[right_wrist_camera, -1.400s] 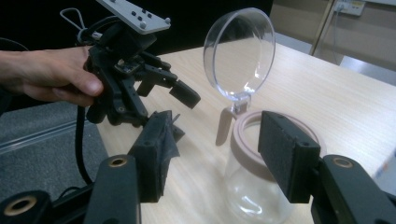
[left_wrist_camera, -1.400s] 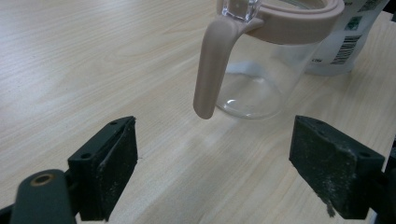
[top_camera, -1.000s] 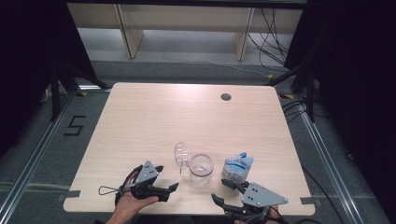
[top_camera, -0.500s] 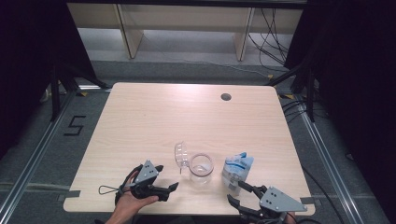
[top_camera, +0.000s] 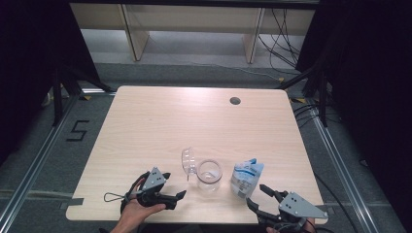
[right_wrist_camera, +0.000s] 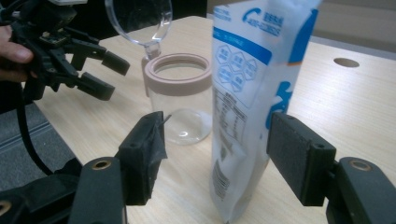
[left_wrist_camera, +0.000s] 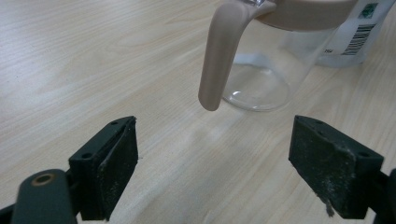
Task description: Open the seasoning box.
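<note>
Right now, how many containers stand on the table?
2. A clear jar with a beige rim and open lid stands near the front edge; a white-and-blue pouch stands upright just to its right.

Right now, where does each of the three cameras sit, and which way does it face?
High view: above the person's side, facing forward and down on the table; a hand and both grippers show.
Left gripper view: rides the left gripper, facing the clear jar.
Right gripper view: rides the right gripper, facing the blue-and-white pouch.
All share the jar.
</note>
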A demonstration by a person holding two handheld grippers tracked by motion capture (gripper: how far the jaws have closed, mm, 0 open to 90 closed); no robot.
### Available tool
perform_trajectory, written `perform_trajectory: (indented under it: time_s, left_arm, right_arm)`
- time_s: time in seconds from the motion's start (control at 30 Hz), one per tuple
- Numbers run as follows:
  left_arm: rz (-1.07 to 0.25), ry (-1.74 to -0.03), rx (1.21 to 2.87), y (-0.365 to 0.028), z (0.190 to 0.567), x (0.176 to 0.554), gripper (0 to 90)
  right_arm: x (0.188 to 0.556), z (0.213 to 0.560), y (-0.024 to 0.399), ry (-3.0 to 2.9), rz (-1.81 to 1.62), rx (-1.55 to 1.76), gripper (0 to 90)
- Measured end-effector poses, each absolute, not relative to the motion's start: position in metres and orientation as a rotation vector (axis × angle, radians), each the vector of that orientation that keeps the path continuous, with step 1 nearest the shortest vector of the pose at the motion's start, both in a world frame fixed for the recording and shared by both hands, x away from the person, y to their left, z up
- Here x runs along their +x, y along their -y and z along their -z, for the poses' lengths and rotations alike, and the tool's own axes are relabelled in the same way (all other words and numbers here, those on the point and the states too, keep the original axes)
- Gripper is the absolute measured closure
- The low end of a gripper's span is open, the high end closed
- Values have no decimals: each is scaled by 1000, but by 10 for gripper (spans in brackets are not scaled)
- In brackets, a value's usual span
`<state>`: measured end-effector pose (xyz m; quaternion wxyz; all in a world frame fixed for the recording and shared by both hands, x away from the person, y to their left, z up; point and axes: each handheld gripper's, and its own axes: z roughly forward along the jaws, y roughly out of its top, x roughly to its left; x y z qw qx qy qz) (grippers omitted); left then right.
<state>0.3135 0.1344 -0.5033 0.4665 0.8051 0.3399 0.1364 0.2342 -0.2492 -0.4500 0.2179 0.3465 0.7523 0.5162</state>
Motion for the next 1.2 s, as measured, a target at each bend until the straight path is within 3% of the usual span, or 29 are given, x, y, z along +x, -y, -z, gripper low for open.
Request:
perform_trajectory:
  time_s: [0.87,1.2]
  left_arm:
    - [-329,-830,1977,-134,505,314,154]
    - [-335,-841,1970,-134,505,314,155]
  right_arm:
    - [260,463,250,-2034,-1389,977,225]
    - [275,467,249,-2052,-1398,952,216]
